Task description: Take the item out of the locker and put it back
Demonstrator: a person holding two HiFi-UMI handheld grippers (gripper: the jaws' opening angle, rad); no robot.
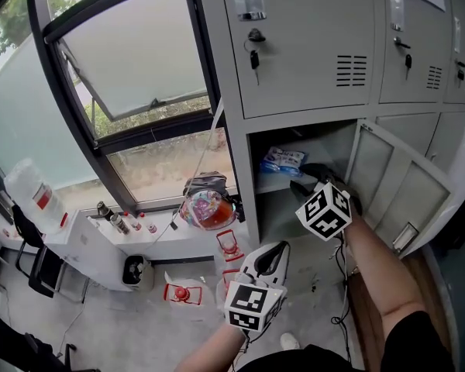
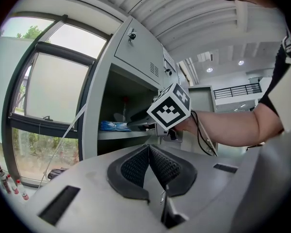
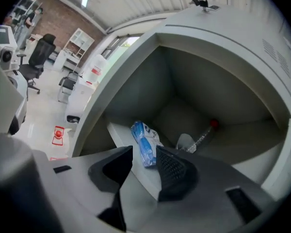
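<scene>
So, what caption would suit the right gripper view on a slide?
Right claw, open, faces a blue packet on the locker shelf.

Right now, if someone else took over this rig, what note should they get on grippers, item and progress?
Left gripper: shut, empty, held low outside the locker.
Right gripper: open, empty, at the open locker's mouth.
Blue packet: lying on the locker shelf, just ahead of the right gripper, not gripped.
Done: door open, packet inside; whether it has already been out cannot be told.
Left: if not, take it out and put it back.
</scene>
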